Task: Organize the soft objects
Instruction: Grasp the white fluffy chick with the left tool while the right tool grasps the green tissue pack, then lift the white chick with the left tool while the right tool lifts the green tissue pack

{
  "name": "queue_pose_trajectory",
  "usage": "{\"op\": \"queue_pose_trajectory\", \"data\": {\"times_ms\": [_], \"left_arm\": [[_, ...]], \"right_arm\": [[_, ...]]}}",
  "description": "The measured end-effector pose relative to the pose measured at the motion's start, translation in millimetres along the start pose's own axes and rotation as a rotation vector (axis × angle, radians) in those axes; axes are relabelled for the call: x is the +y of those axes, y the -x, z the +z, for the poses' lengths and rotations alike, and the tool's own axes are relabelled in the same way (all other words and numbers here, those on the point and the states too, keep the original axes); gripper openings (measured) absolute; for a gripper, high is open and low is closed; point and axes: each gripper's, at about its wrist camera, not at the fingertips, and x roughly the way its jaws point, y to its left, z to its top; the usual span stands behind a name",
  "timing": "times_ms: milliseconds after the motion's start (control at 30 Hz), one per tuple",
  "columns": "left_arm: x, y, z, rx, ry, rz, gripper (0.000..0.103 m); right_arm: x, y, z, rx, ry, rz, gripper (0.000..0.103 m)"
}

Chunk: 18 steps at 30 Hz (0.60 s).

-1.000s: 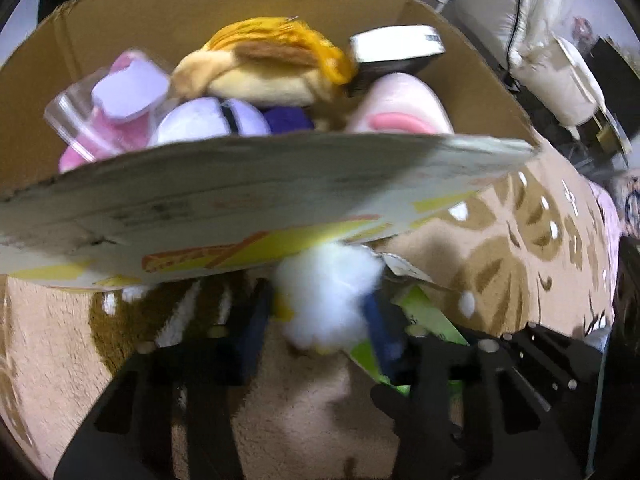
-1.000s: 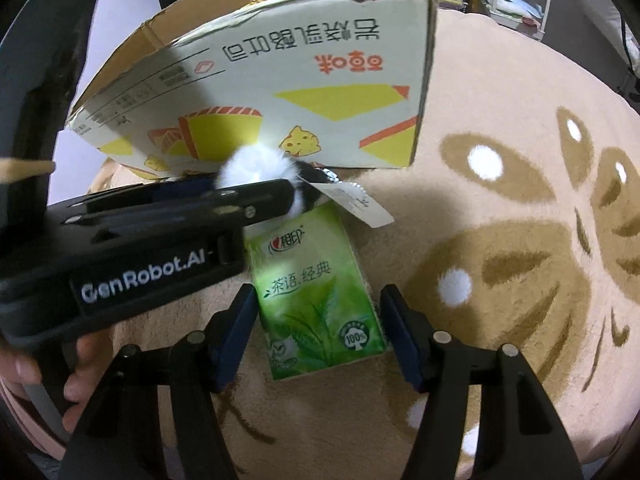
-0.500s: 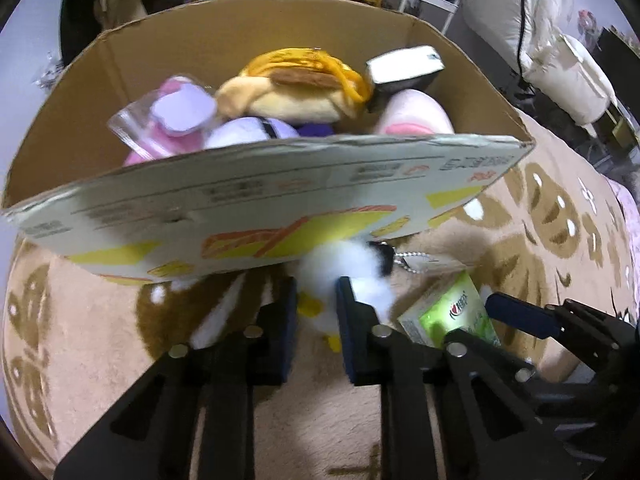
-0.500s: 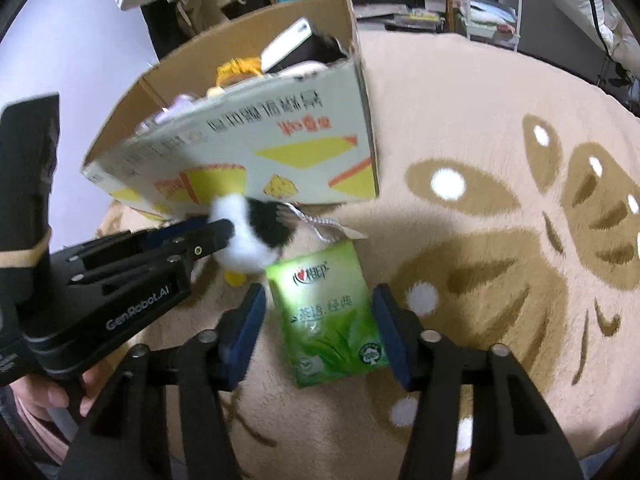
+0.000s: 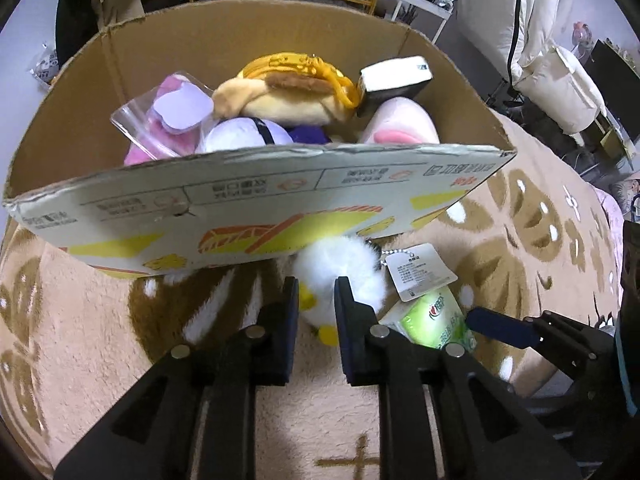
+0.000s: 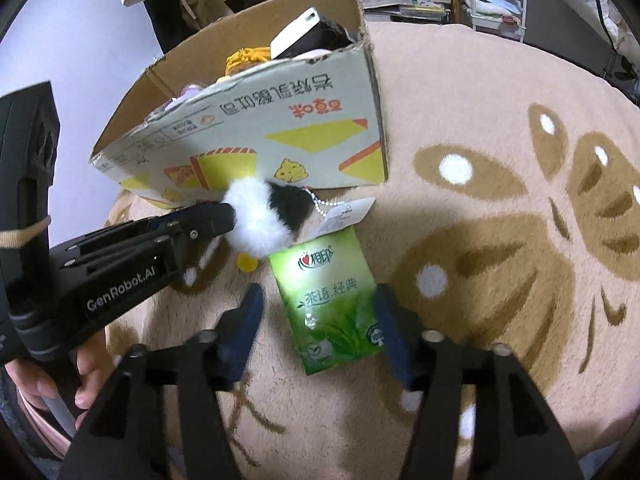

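My left gripper [image 5: 316,304] is shut on a small fluffy white-and-black plush toy [image 5: 340,264] with yellow feet and a paper tag [image 5: 422,270], held just in front of the cardboard box [image 5: 256,208]. The toy [image 6: 264,216] and the left gripper [image 6: 230,214] also show in the right wrist view. My right gripper [image 6: 318,328] is open, its fingers on either side of a green tissue pack [image 6: 332,300] lying on the carpet. The box [image 6: 280,128] holds several plush toys [image 5: 280,96].
The floor is a beige carpet with brown leaf patterns [image 6: 500,240]. A dark box with a white top [image 5: 394,80] stands inside the cardboard box. Shelves and a white padded chair [image 5: 560,80] stand behind. The tissue pack [image 5: 434,320] lies right of the toy.
My left gripper closed on the plush toy and has drawn back and up a little with it. The right gripper has also pulled back, still open around the tissue pack.
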Motion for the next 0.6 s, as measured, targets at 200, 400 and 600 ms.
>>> {"op": "queue_pose_trajectory", "data": {"times_ms": [200,400,600], "left_arm": [[-4,-12,5,0.016,0.023,0.021,0.038],[-5,-20,8,0.040,0.021,-0.004,0.055],[-11,-23,11,0.039,0.009,-0.013,0.057]], "right_arm": [[1,-25,-2,0.072,-0.025,-0.036,0.068],[3,-35,-1,0.097,-0.022,-0.040,0.068],[8,-38,5,0.104,-0.017,-0.041,0.065]]}}
